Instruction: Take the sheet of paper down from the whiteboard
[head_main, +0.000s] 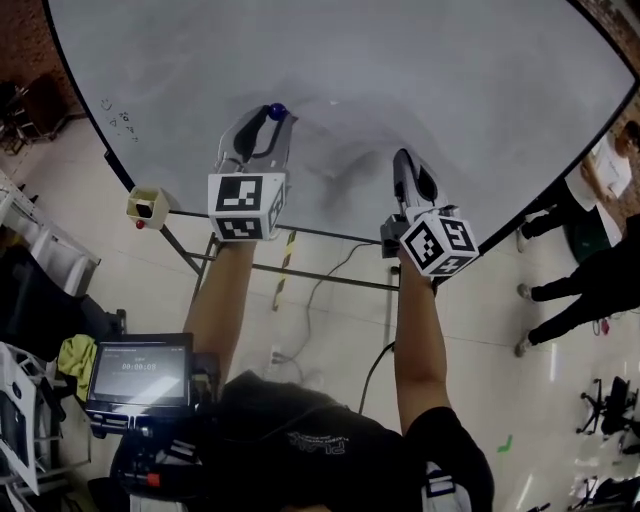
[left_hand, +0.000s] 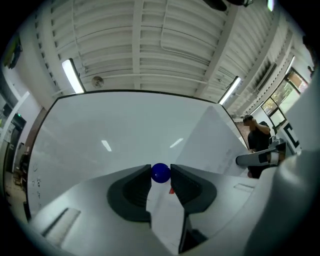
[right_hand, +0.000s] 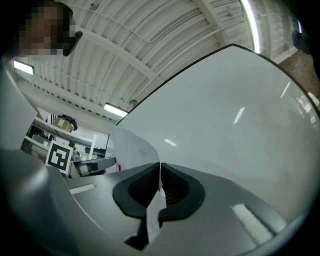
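Note:
The whiteboard (head_main: 400, 70) fills the top of the head view. A pale sheet of paper (head_main: 345, 140) hangs in front of it between my two grippers. My left gripper (head_main: 272, 113) is shut on a small blue ball magnet (head_main: 277, 110), which sits between the jaw tips in the left gripper view (left_hand: 160, 172). My right gripper (head_main: 402, 160) is shut on the edge of the sheet, which shows as a thin white line between its jaws (right_hand: 160, 172). The paper (right_hand: 131, 145) bends away to the left there and appears at the right in the left gripper view (left_hand: 215, 145).
The whiteboard's stand bars (head_main: 320, 272) and a cable (head_main: 320, 300) on the floor lie below my arms. A small yellow box (head_main: 147, 205) hangs at the board's lower left edge. A monitor (head_main: 140, 372) sits at lower left. A person (head_main: 590, 270) stands at the right.

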